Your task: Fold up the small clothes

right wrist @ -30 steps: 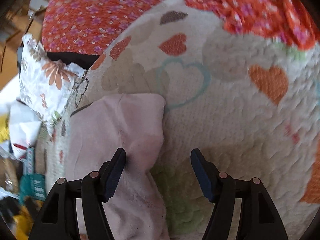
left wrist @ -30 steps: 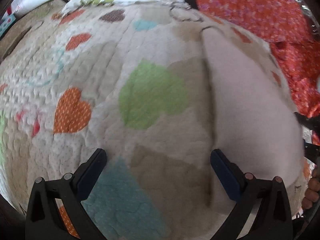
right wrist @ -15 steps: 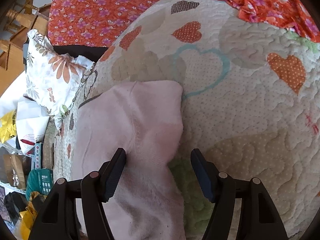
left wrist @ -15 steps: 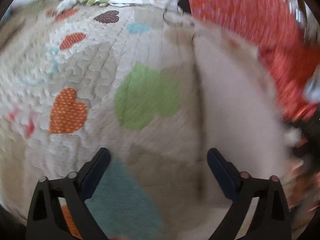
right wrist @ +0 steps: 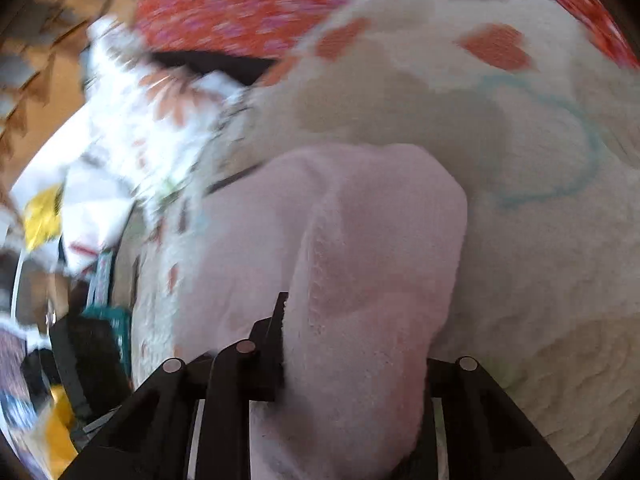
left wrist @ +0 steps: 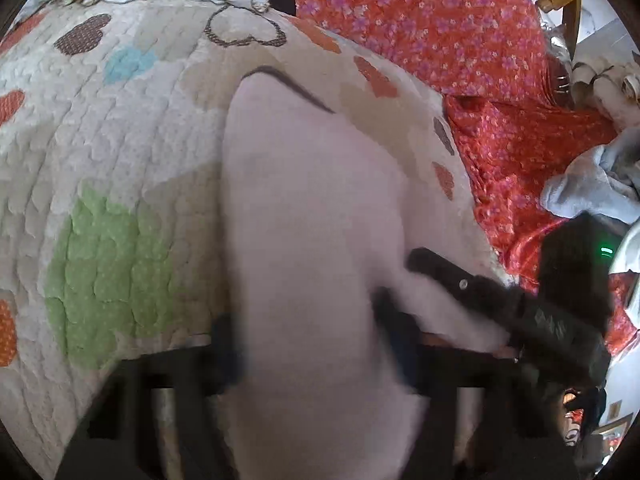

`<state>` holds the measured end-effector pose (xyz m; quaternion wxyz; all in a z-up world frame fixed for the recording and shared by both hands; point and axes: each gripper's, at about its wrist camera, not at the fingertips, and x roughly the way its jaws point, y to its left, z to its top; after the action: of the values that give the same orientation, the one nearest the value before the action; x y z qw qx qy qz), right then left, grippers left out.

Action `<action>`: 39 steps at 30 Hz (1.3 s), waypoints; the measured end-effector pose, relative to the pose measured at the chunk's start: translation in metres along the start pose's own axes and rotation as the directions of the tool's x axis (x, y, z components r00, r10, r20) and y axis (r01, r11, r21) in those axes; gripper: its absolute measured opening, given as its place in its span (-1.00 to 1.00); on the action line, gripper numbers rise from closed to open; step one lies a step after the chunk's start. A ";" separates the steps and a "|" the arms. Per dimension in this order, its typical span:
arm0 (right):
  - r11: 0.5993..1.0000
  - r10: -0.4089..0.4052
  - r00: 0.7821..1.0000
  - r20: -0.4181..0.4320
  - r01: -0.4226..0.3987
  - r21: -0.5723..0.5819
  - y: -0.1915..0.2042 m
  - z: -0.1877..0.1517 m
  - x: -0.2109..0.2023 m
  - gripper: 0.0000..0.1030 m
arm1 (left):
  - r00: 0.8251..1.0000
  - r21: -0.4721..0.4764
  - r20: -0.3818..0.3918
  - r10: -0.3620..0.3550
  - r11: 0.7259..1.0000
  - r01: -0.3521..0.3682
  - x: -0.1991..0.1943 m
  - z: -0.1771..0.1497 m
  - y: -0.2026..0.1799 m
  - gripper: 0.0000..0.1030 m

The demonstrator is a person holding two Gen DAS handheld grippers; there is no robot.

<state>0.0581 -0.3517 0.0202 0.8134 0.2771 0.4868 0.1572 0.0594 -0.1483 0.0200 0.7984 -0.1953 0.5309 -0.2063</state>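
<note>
A pale pink garment lies on a quilt patterned with coloured hearts, and both tools are down on it. In the left wrist view the left tool is blurred, yet its two dark fingers show on either side of the garment's near end, with the cloth filling the space between them — it looks to be gripping the garment, though the blur hides the contact itself. The right tool comes in from the right in that same view, its dark finger lying across the garment's right edge.

In the right wrist view the right tool has a thick fold of the pink garment bunched between its fingers; the left finger presses against the cloth and the right finger is hidden behind it — the tool is clamped on the garment. The fold rises up from the quilt toward the camera.

An orange flowered cloth lies beyond the quilt. A white flowered pillow sits beside the quilt at its left edge. Pale blue clothes lie on the orange cloth at the right.
</note>
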 end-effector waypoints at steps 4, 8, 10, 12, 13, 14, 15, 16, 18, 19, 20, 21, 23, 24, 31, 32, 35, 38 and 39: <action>0.987 0.041 0.997 0.070 -0.030 -0.156 0.062 0.003 -0.015 -0.49 | 0.997 0.016 0.072 -0.005 1.000 0.003 -0.032 0.014 -0.005 -0.17; 0.983 0.070 0.989 0.132 -0.046 -0.176 0.077 0.013 -0.018 -0.50 | 0.984 0.023 0.144 0.101 0.994 -0.106 -0.054 0.032 0.003 -0.17; 0.989 -0.054 0.991 0.122 0.070 -0.127 0.058 0.019 -0.005 -0.50 | 0.973 0.019 0.138 0.186 0.982 -0.190 -0.047 0.033 0.012 -0.14; 0.984 -0.158 0.983 0.097 0.165 -0.072 0.037 0.019 0.005 -0.49 | 0.958 0.036 0.094 0.269 0.961 -0.273 -0.027 0.030 0.017 0.00; 0.978 -0.207 0.976 0.069 0.209 -0.022 0.023 0.020 0.010 -0.41 | 0.955 0.042 0.083 0.286 0.956 -0.290 -0.022 0.028 0.018 0.20; 0.973 -0.228 0.973 0.026 0.227 0.037 0.007 0.020 0.014 -0.32 | 0.951 0.043 0.081 0.299 0.952 -0.303 -0.018 0.026 0.019 0.27; 0.974 -0.211 0.978 -0.005 0.210 0.085 -0.005 0.020 0.017 -0.24 | 0.945 0.044 0.092 0.315 0.947 -0.320 -0.017 0.024 0.018 0.34; 0.975 -0.176 0.984 -0.012 0.176 0.136 -0.016 0.020 0.016 -0.16 | 0.937 0.058 0.108 0.332 0.939 -0.339 -0.017 0.022 0.016 0.37; 0.972 -0.148 0.989 0.020 0.141 0.187 -0.025 0.023 0.005 -0.16 | 0.927 0.085 0.123 0.355 0.927 -0.366 -0.020 0.020 0.012 0.40; 0.972 -0.160 0.985 0.063 0.146 0.183 -0.023 0.026 -0.005 -0.16 | 0.924 0.085 0.127 0.360 0.924 -0.372 -0.022 0.019 0.012 0.40; 0.973 -0.167 0.981 0.095 0.149 0.174 -0.020 0.028 -0.011 -0.16 | 0.926 0.080 0.127 0.355 0.927 -0.366 -0.025 0.019 0.014 0.40; 0.977 -0.171 0.975 0.142 0.149 0.152 -0.013 0.029 -0.020 -0.16 | 0.929 0.073 0.123 0.348 0.931 -0.358 -0.028 0.018 0.016 0.40; 0.985 -0.160 0.965 0.208 0.144 0.091 0.002 0.028 -0.032 -0.16 | 0.936 0.043 0.117 0.331 0.940 -0.338 -0.036 0.013 0.022 0.40; 0.988 -0.153 0.962 0.227 0.144 0.055 0.011 0.025 -0.037 -0.16 | 0.938 0.034 0.118 0.326 0.943 -0.332 -0.042 0.009 0.024 0.40; 0.985 -0.134 0.985 0.106 0.144 -0.094 0.039 0.005 -0.014 -0.46 | 0.923 -0.027 0.138 0.358 0.933 -0.358 -0.070 -0.005 0.046 0.42; 0.977 -0.186 0.981 0.052 0.190 -0.099 0.032 0.001 -0.001 -0.46 | 0.922 -0.029 0.129 0.364 0.931 -0.363 -0.072 -0.008 0.050 0.42; 0.975 -0.211 0.977 -0.006 0.210 -0.079 0.012 -0.001 0.012 -0.47 | 0.918 -0.030 0.112 0.380 0.925 -0.379 -0.075 -0.014 0.060 0.42; 0.976 -0.213 0.975 0.066 0.215 -0.026 0.011 0.002 -0.014 -0.45 | 0.915 -0.036 0.117 0.386 0.923 -0.384 -0.083 -0.020 0.066 0.42; 0.970 -0.235 0.966 0.112 0.240 -0.031 0.012 0.001 -0.025 -0.45 | 0.913 -0.039 0.123 0.390 0.921 -0.388 -0.087 -0.022 0.068 0.42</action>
<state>0.0474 -0.3555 0.0461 0.8573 0.2067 0.4684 0.0543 0.0165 -0.0466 0.0426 0.8546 -0.1042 0.5080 -0.0266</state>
